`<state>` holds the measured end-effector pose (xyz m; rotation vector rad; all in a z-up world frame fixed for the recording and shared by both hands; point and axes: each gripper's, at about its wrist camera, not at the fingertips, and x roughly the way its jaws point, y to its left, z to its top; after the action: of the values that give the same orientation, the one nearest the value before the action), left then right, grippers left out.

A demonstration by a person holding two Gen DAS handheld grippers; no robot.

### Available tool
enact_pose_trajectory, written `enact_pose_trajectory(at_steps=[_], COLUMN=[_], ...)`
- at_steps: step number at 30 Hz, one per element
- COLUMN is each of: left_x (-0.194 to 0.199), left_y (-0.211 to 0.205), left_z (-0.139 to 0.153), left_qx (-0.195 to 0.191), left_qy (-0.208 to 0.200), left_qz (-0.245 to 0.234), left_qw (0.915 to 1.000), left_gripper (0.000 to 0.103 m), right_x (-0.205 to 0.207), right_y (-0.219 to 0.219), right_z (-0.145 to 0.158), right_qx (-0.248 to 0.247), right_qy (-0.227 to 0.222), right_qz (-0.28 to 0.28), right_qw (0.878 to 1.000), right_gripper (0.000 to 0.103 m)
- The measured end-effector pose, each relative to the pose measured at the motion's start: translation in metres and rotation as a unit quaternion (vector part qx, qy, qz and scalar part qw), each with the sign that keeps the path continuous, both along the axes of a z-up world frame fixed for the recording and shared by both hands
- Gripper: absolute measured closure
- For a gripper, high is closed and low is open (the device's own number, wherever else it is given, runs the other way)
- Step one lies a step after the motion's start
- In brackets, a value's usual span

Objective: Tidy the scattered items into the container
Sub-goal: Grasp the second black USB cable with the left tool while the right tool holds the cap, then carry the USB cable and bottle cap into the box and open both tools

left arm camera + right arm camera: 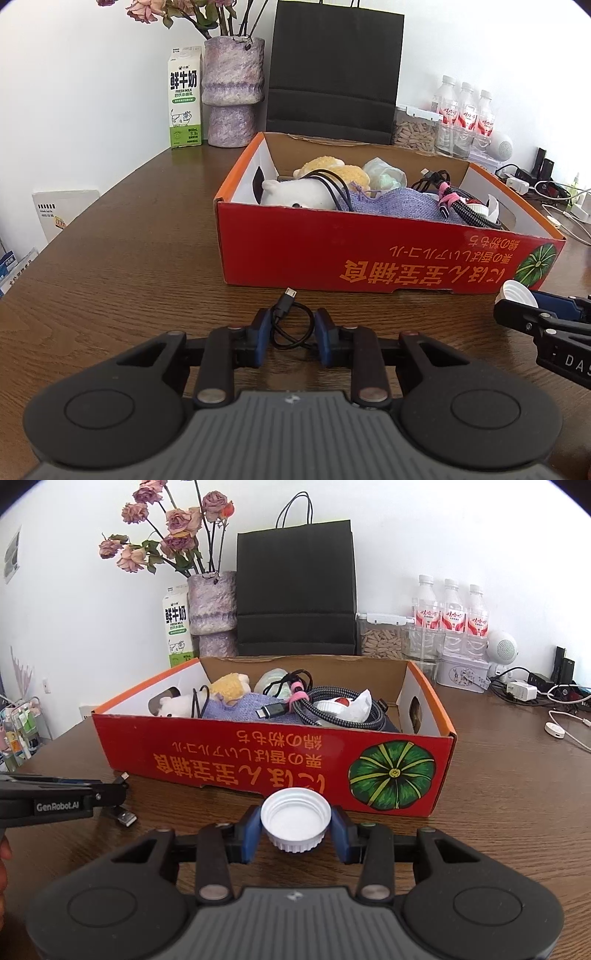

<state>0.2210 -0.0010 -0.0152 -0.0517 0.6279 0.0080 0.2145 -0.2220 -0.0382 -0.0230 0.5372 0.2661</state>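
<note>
A red cardboard box (369, 254) (229, 753) stands on the brown table and holds plush toys, a purple pouch and coiled cables. A short black USB cable (291, 325) lies coiled on the table just before the box. My left gripper (291, 336) is open with its blue fingers on either side of the cable loop. Its side and the cable's plugs (123, 816) show in the right wrist view. My right gripper (295, 827) is shut on a white bottle cap (295, 819), open side up, in front of the box; the cap also shows in the left wrist view (515, 293).
Behind the box stand a milk carton (184, 99), a purple vase (232, 92) with dried roses, a black paper bag (332, 70), a snack jar and three water bottles (448, 609). Chargers and cables (546, 698) lie at the far right.
</note>
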Motion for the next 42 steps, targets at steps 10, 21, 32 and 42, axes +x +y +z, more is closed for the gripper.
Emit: enact_pose_trajectory(at_steps=[10, 21, 32, 42], left_x=[-0.019, 0.021, 0.084, 0.092], left_y=[0.000, -0.022, -0.037, -0.033], left_z=[0.048, 0.089, 0.050, 0.033], left_qx=[-0.003, -0.022, -0.018, -0.006], left_qy=[-0.094, -0.185, -0.180, -0.162], left_qz=[-0.013, -0.018, -0.030, -0.028], left_qw=[0.9955, 0.9824, 0.9831, 0.9864], left_gripper=[0.076, 0.075, 0.077, 0.071], right_x=[-0.018, 0.033, 0.098, 0.099], right_y=[-0.003, -0.002, -0.013, -0.006], right_z=[0.029, 0.071, 0.045, 0.031], right_qx=[0.012, 0.051, 0.065, 0.036], right_qy=[-0.084, -0.139, -0.105, -0.089], right_qz=[-0.002, -0.028, -0.042, -0.040], right_qw=[0.996, 0.989, 0.991, 0.995], right_gripper=[0.064, 0.064, 0.064, 0.052])
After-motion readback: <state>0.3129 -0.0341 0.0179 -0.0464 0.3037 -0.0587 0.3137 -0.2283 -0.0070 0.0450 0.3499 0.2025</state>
